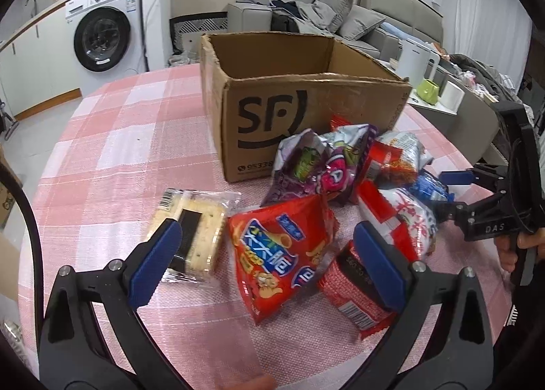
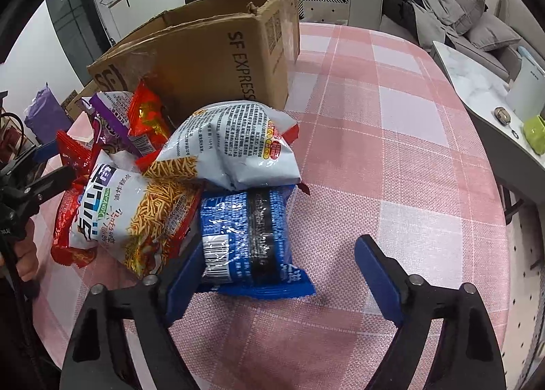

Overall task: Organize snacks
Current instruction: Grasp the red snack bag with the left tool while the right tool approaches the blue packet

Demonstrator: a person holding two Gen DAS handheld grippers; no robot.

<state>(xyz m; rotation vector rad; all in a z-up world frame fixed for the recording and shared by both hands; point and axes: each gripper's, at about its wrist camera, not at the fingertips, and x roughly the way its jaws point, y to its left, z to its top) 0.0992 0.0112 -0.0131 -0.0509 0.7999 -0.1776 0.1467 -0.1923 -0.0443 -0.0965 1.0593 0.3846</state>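
An open SF cardboard box (image 1: 299,110) stands on the pink checked table, also in the right wrist view (image 2: 211,49). In front lies a pile of snack bags. My left gripper (image 1: 269,264) is open, its jaws to either side of a red snack bag (image 1: 279,253). A clear cracker pack (image 1: 197,233) lies by its left finger, a red wafer pack (image 1: 354,294) by its right. My right gripper (image 2: 282,281) is open around a blue biscuit pack (image 2: 248,236). It also shows in the left wrist view (image 1: 449,189). A noodle snack bag (image 2: 136,213) and a white bag (image 2: 235,144) lie beside it.
Purple bags (image 1: 316,161) lean against the box. The table's right half (image 2: 391,138) is bare cloth. A white side counter (image 2: 483,97) with a green cup stands to the right. A washing machine (image 1: 105,29) and a grey sofa (image 1: 357,15) are behind.
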